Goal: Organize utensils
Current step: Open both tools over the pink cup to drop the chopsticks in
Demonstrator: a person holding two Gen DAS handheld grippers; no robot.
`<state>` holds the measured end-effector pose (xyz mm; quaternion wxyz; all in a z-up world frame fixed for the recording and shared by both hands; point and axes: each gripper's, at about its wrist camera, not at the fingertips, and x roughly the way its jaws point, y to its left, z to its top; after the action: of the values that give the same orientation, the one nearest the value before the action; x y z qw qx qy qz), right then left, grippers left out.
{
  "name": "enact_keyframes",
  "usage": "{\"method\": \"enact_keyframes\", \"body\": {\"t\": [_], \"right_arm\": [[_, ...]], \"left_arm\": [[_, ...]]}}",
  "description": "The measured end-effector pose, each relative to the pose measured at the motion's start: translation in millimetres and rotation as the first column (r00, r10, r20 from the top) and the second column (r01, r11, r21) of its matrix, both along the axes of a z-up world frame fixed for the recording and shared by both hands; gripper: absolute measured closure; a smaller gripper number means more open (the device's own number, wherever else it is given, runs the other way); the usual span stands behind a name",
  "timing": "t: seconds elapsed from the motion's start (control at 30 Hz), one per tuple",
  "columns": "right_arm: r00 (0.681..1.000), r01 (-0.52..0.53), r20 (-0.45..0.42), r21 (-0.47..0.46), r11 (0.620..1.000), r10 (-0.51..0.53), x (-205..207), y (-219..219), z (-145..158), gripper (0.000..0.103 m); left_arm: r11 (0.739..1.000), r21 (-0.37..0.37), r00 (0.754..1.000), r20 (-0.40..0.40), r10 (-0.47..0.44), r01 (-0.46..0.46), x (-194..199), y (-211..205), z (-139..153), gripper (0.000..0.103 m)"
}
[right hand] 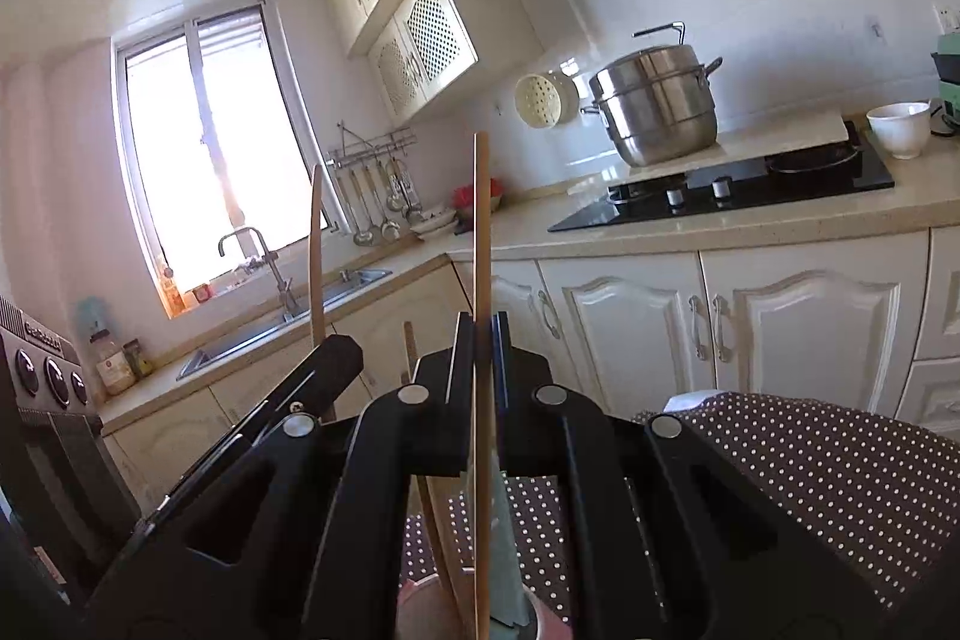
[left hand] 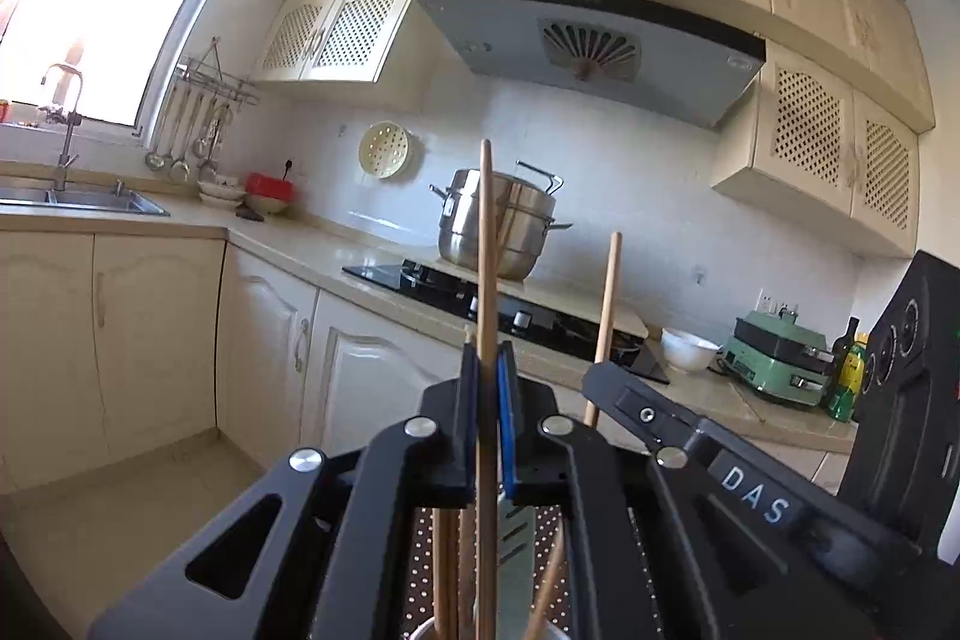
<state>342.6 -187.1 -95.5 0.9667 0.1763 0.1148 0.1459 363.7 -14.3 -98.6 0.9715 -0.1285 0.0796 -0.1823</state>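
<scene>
Because both cameras look outward at the kitchen, the counter [right hand: 750, 220] with its hob [right hand: 738, 190] and steel pot [right hand: 657, 106] fills the background toward 1 o'clock in the right wrist view, well apart from the work. Nearer, at 5 o'clock, a dotted cloth [right hand: 810, 460] covers the surface below the tools.

At 6 o'clock in each view a cup [left hand: 423, 631] stands upright on that cloth, holding several wooden sticks and a slotted metal utensil [left hand: 516, 526]; it seems to be where the utensils are gathered.

Each tool is closed tight on one piece. The left gripper [left hand: 487, 370] pinches a wooden stick [left hand: 487, 232] that stands nearly vertical, its lower end running toward the cup. The right gripper [right hand: 483, 346] likewise clamps a thin chopstick [right hand: 481, 232] upright over a cup [right hand: 420, 610]. Held vertical like this, each piece can probably slide straight down among the others.
</scene>
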Motion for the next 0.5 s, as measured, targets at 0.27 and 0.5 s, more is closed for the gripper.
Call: {"method": "enact_keyframes", "body": {"t": [0.27,0.5], "right_arm": [[0.999,0.016,-0.049,0.015,1.000,-0.015,-19.2,-14.9,-3.1,0.047],[0.996,0.058,-0.070,0.082,0.995,-0.052,-55.9,-48.6,1.7,0.006]], "left_arm": [[0.998,0.001,0.998,0.027,0.056,-0.056,-19.7,12.1,1.4,0.029],[0.990,0.050,0.991,0.018,0.129,-0.130,-55.6,24.2,17.0,0.004]]}}
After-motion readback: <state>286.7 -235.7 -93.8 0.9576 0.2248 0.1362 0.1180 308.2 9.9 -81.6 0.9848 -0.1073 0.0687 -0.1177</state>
